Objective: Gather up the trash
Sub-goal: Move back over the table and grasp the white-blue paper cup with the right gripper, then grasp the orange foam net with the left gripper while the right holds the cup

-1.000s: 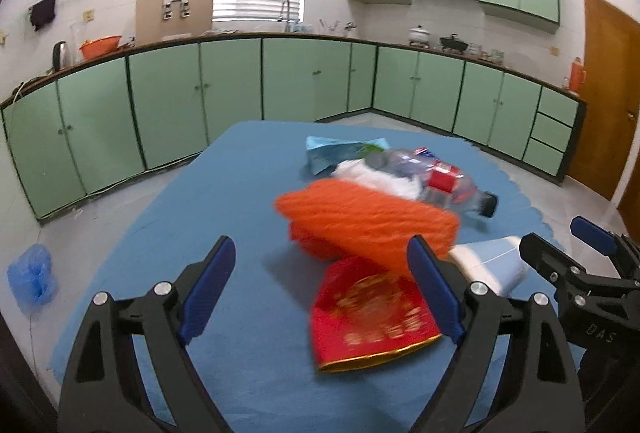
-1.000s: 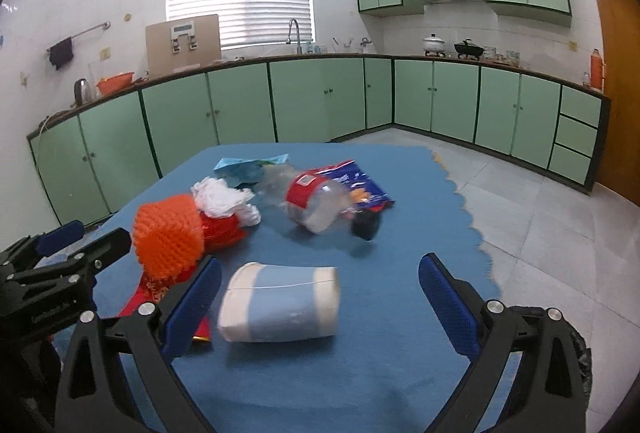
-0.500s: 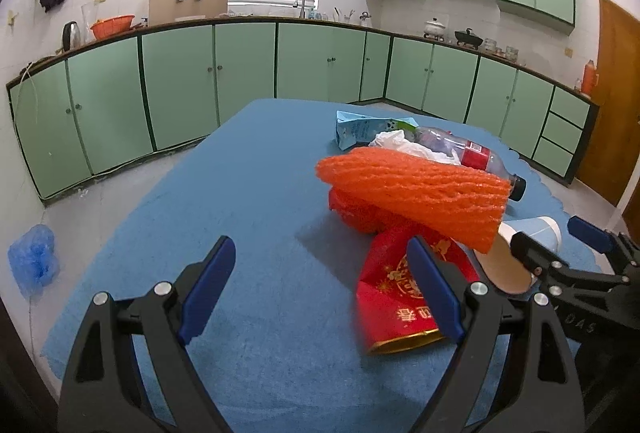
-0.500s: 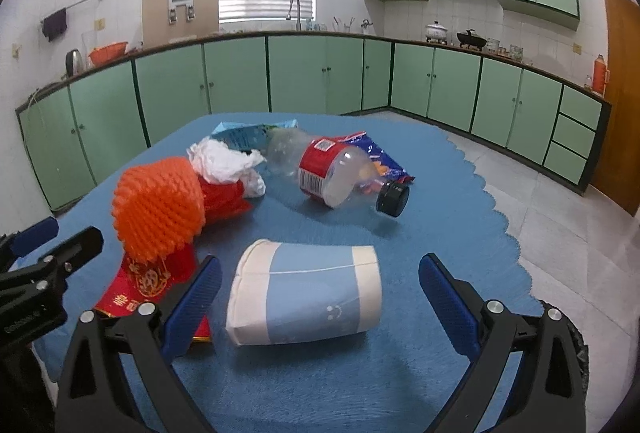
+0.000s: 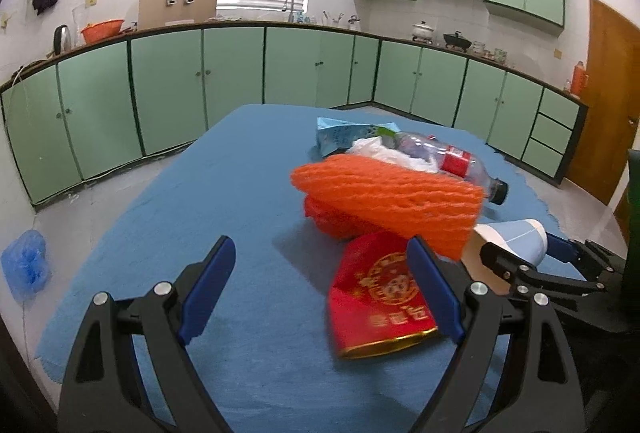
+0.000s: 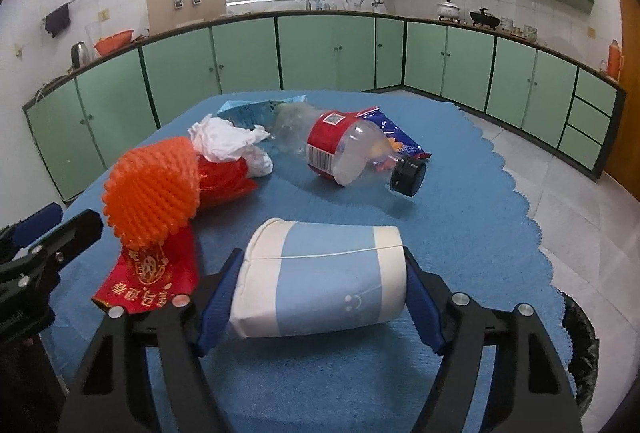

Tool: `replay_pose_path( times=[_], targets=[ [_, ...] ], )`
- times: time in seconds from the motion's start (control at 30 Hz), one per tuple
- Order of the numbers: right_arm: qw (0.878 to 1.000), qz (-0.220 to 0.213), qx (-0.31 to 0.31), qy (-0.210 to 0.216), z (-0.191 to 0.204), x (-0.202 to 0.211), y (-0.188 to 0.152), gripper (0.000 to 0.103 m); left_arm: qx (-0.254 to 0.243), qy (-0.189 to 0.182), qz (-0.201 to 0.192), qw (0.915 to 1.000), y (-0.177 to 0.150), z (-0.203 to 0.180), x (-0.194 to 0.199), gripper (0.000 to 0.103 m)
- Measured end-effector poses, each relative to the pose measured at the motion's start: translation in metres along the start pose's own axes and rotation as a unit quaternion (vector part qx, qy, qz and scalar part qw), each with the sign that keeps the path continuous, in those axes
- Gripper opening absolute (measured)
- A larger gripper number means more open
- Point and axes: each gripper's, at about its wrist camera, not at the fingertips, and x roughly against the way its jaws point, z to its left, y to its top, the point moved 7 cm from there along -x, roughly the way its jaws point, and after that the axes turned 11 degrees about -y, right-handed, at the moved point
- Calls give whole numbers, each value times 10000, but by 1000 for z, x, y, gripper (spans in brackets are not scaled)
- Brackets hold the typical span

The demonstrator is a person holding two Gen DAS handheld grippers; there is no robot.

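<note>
A blue-and-white paper cup [image 6: 320,281] lies on its side on the blue tablecloth [image 6: 460,217]. My right gripper [image 6: 320,297] is shut on the paper cup, one pad at each end; the cup also shows in the left wrist view [image 5: 516,237]. My left gripper [image 5: 320,289] is open and empty above the cloth, with a red packet [image 5: 380,293] by its right finger. An orange foam net [image 5: 388,201], crumpled white tissue [image 6: 228,141], a clear plastic bottle [image 6: 352,153] and snack wrappers [image 6: 256,109] lie beyond.
A black bin rim [image 6: 580,345] shows at the table's right edge. A blue plastic bag [image 5: 26,265] lies on the floor at left. Green cabinets [image 5: 240,73] line the walls. The table's scalloped right edge [image 6: 532,209] is near.
My right gripper has moved forward and closed its fingers onto the ends of the paper cup. My left gripper has shifted slightly and stays open.
</note>
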Motion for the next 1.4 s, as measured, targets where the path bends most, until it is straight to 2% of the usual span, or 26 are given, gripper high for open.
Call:
replay_pose_path(
  times=[0.2,0.43,0.63,0.7,0.9,0.97,1.0,1.07,1.13,1.4],
  targets=[
    [9998,-122,-117,-124,-18,11,8,74,-190,-274,-11,9994,3,-25,-3,85],
    [9994,-183,-195,-211,-33,15,12,74,-354,-377,43,9987,7,-46,-19,85],
    [9994,-215,-166,-217,-34,15,13,74,-304,-205,2,9993,13,-45,-28,85],
    [9994,-232,-141,-216,-34,15,13,74,-237,-134,-38,9996,16,-40,-29,82],
    [9994,-257,-126,-187,-34,16,13,74,-122,-56,-104,9999,21,-31,-26,52],
    [9994,-277,-115,-180,-34,18,13,74,-81,-70,-135,9999,21,-28,-24,36],
    [9993,-293,-108,-181,-34,19,14,74,-71,-81,-153,9998,22,-27,-22,32],
    [9992,-355,-92,-186,-35,23,16,74,-60,-65,-221,9997,23,-24,-18,15],
    [9989,-412,-102,-174,-36,28,20,74,-81,-22,-280,9996,25,-22,-14,6],
    [9975,-669,-143,-156,-42,48,34,74,-71,44,-484,9988,35,-21,2,4]
  ],
)
